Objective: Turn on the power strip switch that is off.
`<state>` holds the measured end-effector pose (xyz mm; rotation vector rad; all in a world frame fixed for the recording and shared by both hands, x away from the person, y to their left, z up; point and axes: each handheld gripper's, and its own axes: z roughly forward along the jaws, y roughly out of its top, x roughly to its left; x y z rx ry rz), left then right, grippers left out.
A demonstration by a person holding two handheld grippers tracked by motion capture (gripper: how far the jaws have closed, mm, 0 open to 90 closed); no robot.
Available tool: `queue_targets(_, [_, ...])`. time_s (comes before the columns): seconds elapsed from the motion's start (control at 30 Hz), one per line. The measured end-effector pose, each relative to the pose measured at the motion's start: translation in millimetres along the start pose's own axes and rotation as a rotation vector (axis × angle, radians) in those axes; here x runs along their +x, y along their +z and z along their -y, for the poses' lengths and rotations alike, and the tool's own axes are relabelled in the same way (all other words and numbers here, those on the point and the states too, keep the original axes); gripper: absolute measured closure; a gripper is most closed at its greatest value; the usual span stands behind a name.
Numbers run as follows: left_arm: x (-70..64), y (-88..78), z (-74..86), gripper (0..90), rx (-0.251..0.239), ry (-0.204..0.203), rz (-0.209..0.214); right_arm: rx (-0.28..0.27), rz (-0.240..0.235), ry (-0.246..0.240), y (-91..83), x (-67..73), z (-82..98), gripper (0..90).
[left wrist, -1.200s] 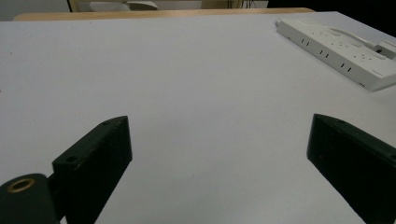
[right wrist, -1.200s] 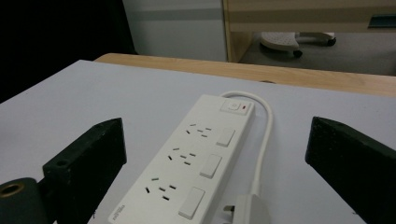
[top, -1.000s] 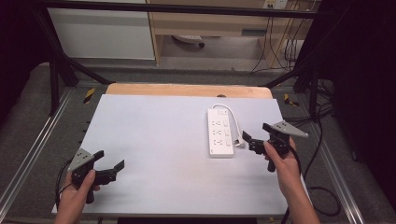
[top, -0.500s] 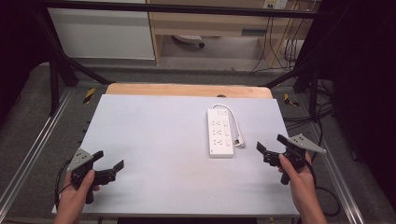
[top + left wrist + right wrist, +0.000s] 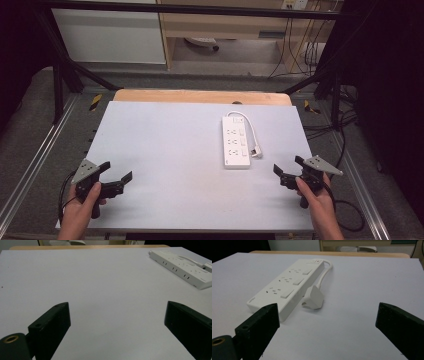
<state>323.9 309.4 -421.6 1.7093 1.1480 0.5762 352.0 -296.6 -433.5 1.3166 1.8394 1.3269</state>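
Observation:
A white power strip (image 5: 235, 143) with three sockets and switches lies flat on the right half of the white table (image 5: 165, 150). Its short cable loops back to a white plug (image 5: 255, 150) lying beside it on the right. My right gripper (image 5: 289, 168) stands open near the table's front right, a short way in front of the strip, with nothing between its jaws. In the right gripper view the strip (image 5: 287, 287) and plug (image 5: 313, 298) lie just ahead. My left gripper (image 5: 116, 173) rests open at the front left, far from the strip (image 5: 183, 267).
A wooden board edge (image 5: 200, 96) runs along the table's far side. Metal rails (image 5: 35, 160) flank the table left and right. Cables (image 5: 345, 210) trail off the right gripper onto the floor. A cabinet and shelf stand beyond the table.
My right gripper has drawn back from the power strip toward the front right edge of the table. The left gripper has stayed in place.

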Motion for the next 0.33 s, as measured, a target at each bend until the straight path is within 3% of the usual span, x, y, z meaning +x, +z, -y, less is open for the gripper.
queue_targets(0.33, [-0.5, -0.2, -0.6, 6.5, -0.005, 0.001, 0.000, 0.126, -0.007, -0.036, 15.5, 4.2, 18.1, 5.1])
